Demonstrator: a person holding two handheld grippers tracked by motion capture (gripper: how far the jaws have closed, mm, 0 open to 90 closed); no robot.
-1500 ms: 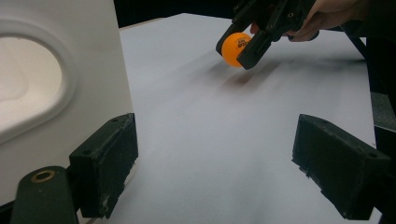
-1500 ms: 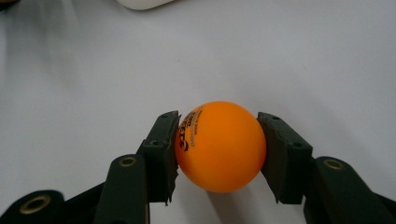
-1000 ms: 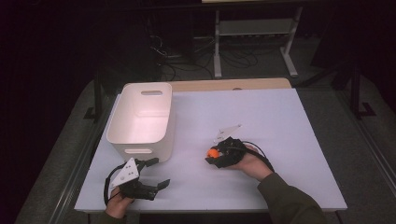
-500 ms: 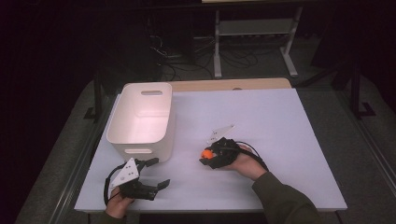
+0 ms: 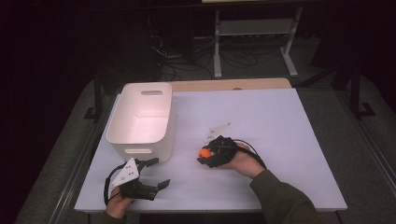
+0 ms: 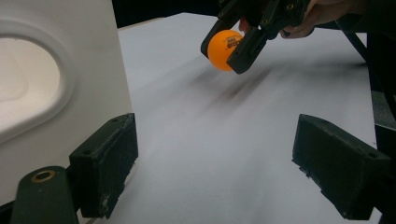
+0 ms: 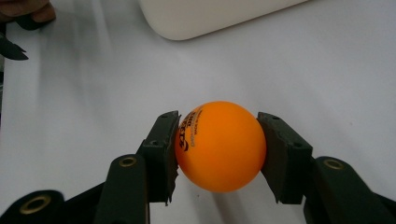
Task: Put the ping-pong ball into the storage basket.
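One light, smooth orange ball [image 7: 219, 145], pinched across its middle by right gripper [image 7: 218, 149], near table [image 5: 280, 121] front edge; left gripper [image 6: 215, 172] wide, empty.

High view overhead, far; gripper views low, close; all share table [image 5: 261, 112].

Your ball [image 7: 219, 145] is a smooth orange sphere with dark print along one side (too small to read). It sits pinched between the right gripper's [image 7: 217, 149] two black pads, lifted just clear of the white counter [image 5: 261, 116], near the bin's [image 5: 142, 119] front corner.
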